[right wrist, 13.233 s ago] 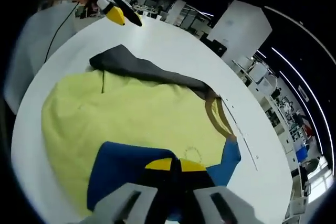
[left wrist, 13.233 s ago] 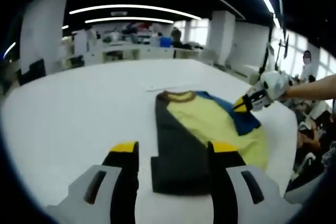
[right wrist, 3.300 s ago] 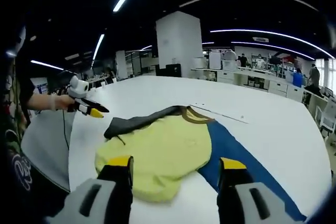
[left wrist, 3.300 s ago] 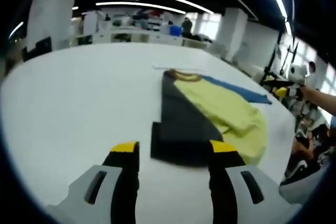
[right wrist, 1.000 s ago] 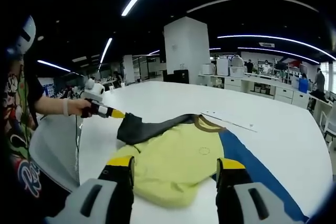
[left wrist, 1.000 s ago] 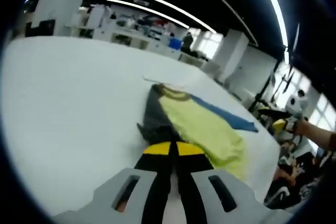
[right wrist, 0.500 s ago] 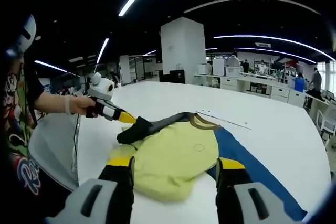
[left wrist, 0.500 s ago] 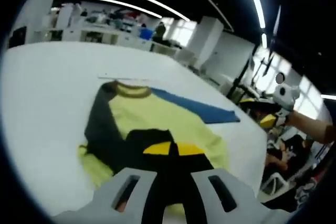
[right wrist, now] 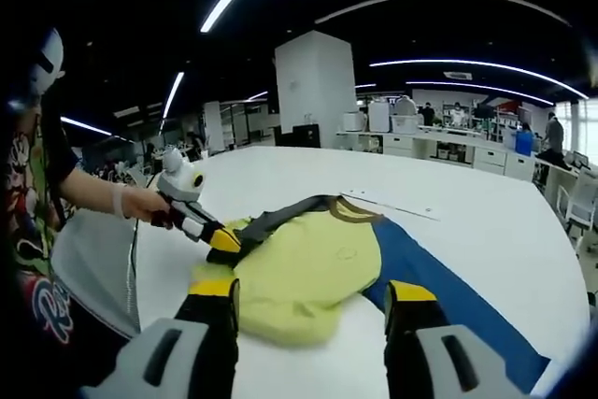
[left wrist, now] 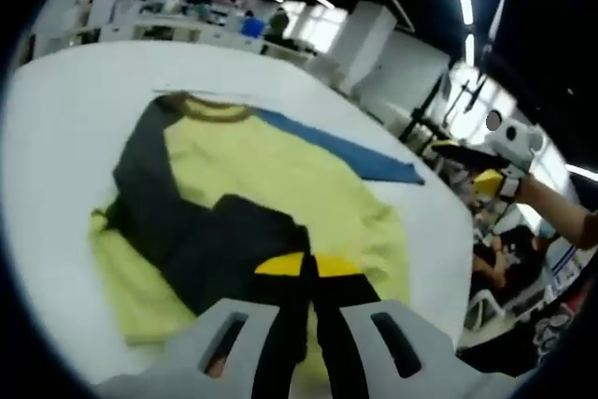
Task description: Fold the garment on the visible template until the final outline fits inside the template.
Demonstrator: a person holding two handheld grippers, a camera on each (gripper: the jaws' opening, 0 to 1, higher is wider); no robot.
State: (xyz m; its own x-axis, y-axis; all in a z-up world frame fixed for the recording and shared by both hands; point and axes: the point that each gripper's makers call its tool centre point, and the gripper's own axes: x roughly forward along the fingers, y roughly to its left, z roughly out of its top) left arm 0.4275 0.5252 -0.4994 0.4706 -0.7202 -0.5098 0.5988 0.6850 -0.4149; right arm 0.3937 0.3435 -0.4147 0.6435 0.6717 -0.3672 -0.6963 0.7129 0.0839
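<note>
While I look along both sets of jaws, the biggest thing I see is the white table, which carries the garment spread across it. That garment is mostly yellow, with a dark grey sleeve doubled over onto the yellow body and a blue sleeve stretched flat out to the side; its brown collar lies at the far end in the left gripper view. Just beyond the collar I can make out a thin pale strip on the tabletop. My left gripper has its 2 yellow-tipped jaws pressed together on the dark grey sleeve. My right gripper hangs just above the yellow hem with its jaws spread wide, holding nothing.
</note>
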